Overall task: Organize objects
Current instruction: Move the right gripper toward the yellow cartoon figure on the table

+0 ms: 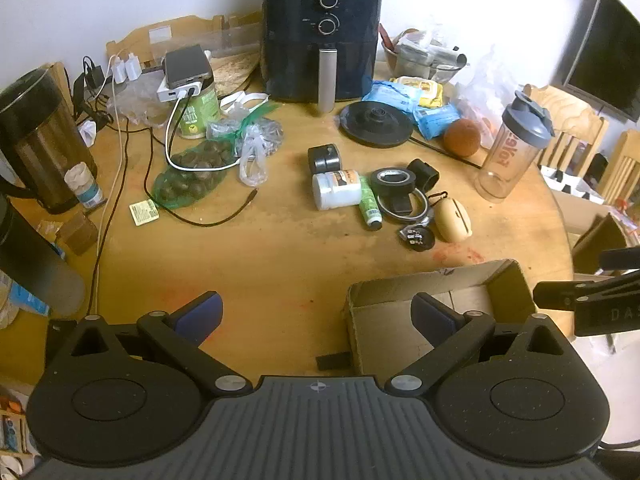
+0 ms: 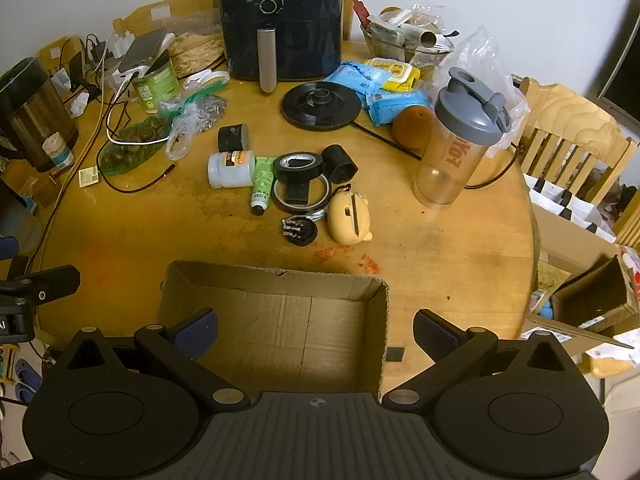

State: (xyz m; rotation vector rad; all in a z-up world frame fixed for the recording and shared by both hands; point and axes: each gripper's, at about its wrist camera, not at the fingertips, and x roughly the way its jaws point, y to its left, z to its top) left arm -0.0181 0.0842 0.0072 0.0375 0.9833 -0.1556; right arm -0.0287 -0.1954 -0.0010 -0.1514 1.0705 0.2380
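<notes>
Cluttered round table holds a cardboard box, seemingly empty, beneath both tools, spread wide.

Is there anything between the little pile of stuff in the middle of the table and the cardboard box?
Nothing visible. Bare table separates the cardboard box from the nearest items, the yellow case and black round piece. The box looks empty.

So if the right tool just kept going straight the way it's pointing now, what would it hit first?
Most likely the cardboard box. The right tool is open, tilted downward, with the box's bare floor filling the gap between its fingers. Nothing shows in between, though depth is hard to judge in this view.
</notes>
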